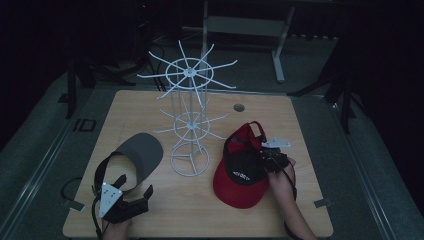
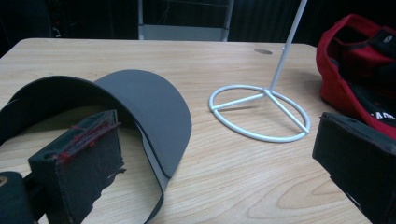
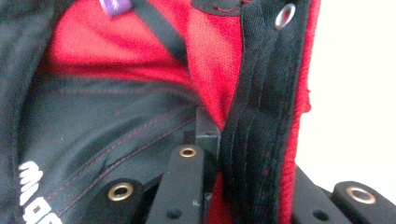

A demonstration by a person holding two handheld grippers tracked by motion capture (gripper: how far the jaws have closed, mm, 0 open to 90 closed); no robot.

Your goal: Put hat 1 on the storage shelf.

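Red cap (image 1: 240,172) lies upside down at about four o'clock from the white wire rack (image 1: 190,115), near the table's (image 1: 280,120) right edge. My right gripper (image 1: 274,160) has its jaws pinched on the cap's back rim; in the right gripper view the black sweatband (image 3: 252,121) sits clamped between them. My left gripper (image 1: 131,204) rests down at seven o'clock with its jaws spread wide and nothing between them, just behind the grey visor (image 1: 140,155).

My worry is the bite: I judge it a thin one, on the band's edge alone, so a quick lift could let the fabric slide out. The crown is soft too, and could fold or snag on the rack's prongs if I swing it in carelessly.

White lettering shows on the black lining (image 3: 84,154), cut off and too partial to read. A small purple tag (image 3: 116,6) carries print too fine to make out.
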